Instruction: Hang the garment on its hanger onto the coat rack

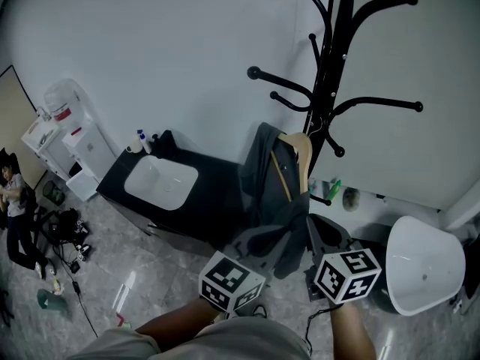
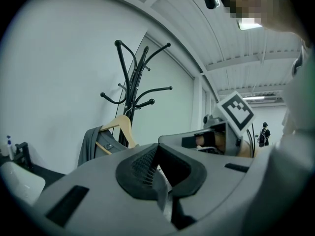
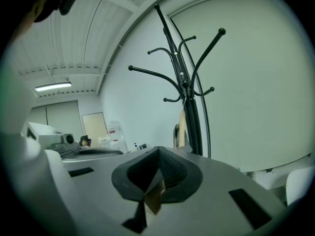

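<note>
A black coat rack [image 1: 330,73] stands against the white wall. A grey garment [image 1: 266,178] on a wooden hanger [image 1: 301,152] hangs beside its pole, the hanger's top close to a low hook. Both grippers sit below the garment's hem, marker cubes toward me. My left gripper [image 1: 255,247] is shut; in its own view [image 2: 157,149] the pads meet with nothing between them, and rack [image 2: 132,97], hanger [image 2: 120,124] and garment [image 2: 91,144] lie ahead to the left. My right gripper [image 1: 328,235] is shut too [image 3: 158,151], pointing at the rack [image 3: 184,87] and the edge-on hanger [image 3: 181,129].
A black cabinet with a white sink [image 1: 160,181] stands left of the rack, a white water dispenser [image 1: 71,137] further left. A white chair [image 1: 424,265] is at the right. A person [image 1: 15,201] sits at the far left among cables and bags on the floor.
</note>
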`<state>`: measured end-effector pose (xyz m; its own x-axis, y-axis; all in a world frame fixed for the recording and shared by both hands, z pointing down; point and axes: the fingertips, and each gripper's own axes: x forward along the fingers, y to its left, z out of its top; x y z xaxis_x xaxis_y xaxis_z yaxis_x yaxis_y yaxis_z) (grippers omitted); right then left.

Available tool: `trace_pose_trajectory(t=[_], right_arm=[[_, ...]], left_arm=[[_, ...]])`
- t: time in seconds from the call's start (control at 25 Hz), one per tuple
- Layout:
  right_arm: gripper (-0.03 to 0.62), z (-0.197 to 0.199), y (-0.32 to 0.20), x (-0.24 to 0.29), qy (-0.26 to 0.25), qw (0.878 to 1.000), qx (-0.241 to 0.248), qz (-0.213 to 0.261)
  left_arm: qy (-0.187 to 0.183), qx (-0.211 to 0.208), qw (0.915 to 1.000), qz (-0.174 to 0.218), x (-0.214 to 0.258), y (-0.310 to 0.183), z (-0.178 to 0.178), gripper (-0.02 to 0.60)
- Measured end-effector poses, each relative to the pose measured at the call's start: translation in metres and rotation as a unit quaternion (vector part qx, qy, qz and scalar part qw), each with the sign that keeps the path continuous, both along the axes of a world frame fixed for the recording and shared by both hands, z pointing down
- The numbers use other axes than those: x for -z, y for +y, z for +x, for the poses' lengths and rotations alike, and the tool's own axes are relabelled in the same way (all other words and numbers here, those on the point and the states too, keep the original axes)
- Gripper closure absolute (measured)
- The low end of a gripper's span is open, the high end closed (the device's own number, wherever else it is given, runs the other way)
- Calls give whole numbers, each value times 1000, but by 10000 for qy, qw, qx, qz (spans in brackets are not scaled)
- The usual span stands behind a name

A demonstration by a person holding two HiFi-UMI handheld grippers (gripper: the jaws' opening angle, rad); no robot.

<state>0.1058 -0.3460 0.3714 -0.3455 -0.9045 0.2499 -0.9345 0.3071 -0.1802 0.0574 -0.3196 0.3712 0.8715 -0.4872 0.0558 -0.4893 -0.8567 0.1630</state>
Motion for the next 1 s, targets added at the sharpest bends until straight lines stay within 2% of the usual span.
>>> trace_pose_trajectory(t=[0.32, 0.56, 1.0], right_arm=[[579, -32, 34, -25, -281, 9988, 384, -92], [579, -38, 42, -34, -327, 9981, 500, -138], [580, -40, 38, -29, -248, 9976, 645, -17]], left_arm=[[-120, 56, 9999, -23, -6, 12, -6, 577], [-140, 146, 9997, -134, -16, 19, -10, 577], [-102, 189, 9997, -80, -15, 20, -6, 577]])
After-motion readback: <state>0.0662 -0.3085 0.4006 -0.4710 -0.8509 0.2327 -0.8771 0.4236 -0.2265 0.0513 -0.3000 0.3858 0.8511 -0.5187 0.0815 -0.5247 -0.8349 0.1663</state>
